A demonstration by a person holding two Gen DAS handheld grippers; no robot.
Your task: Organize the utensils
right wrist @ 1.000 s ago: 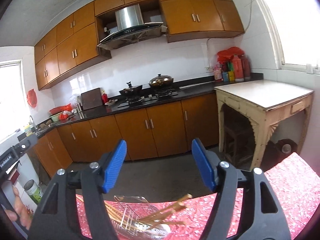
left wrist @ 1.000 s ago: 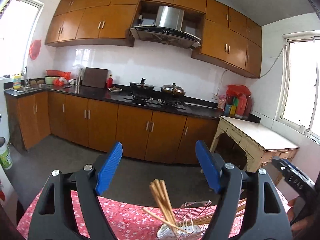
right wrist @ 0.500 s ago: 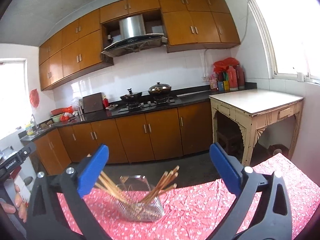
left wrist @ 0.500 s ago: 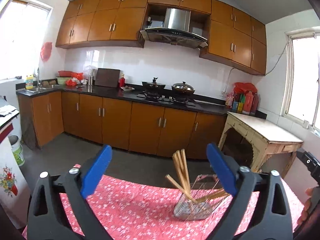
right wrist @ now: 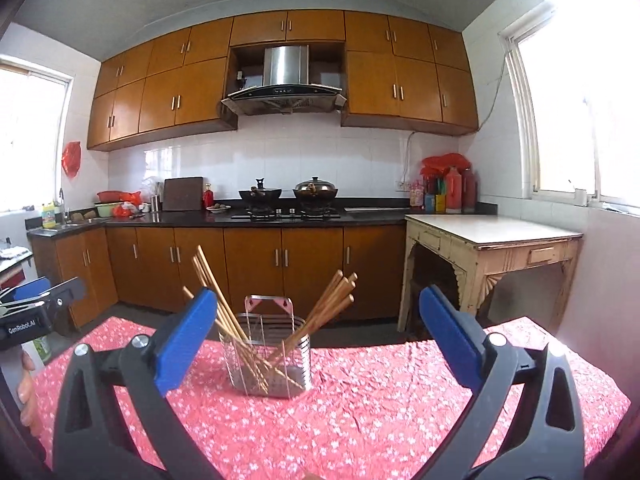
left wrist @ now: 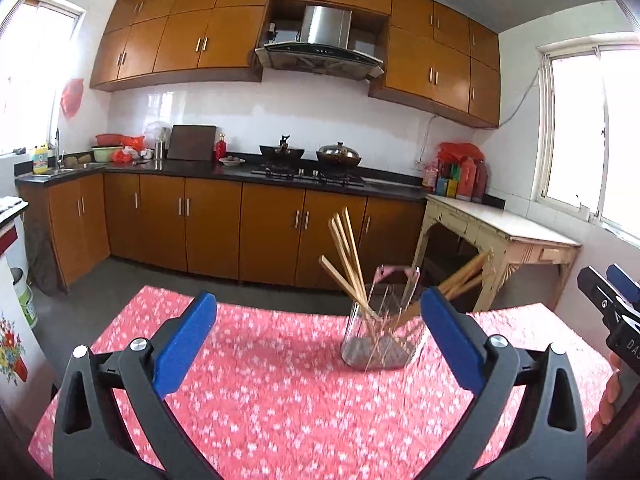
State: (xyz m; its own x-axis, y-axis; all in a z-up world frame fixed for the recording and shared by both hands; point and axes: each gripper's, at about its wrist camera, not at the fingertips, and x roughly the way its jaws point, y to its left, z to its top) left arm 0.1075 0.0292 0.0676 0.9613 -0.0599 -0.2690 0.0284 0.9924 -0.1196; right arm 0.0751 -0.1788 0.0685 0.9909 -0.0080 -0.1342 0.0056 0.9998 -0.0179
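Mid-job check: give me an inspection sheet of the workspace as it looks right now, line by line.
Surface: table with a red flowered cloth.
Job's things: wire holder upright on the cloth; chopsticks lean out of it to both sides.
Clutter: nothing seen on the cloth.
Grippers: left gripper and right gripper both open, holding nothing, short of the holder.
Cables: one wire on the wall by the window.
Surroundings: kitchen cabinets, stove with pots, side table.

1. The left gripper (left wrist: 318, 334) is level, its blue-padded jaws spread wide and holding nothing.
2. The right gripper (right wrist: 318, 332) is level too, its jaws equally wide and bare.
3. The two sit side by side.
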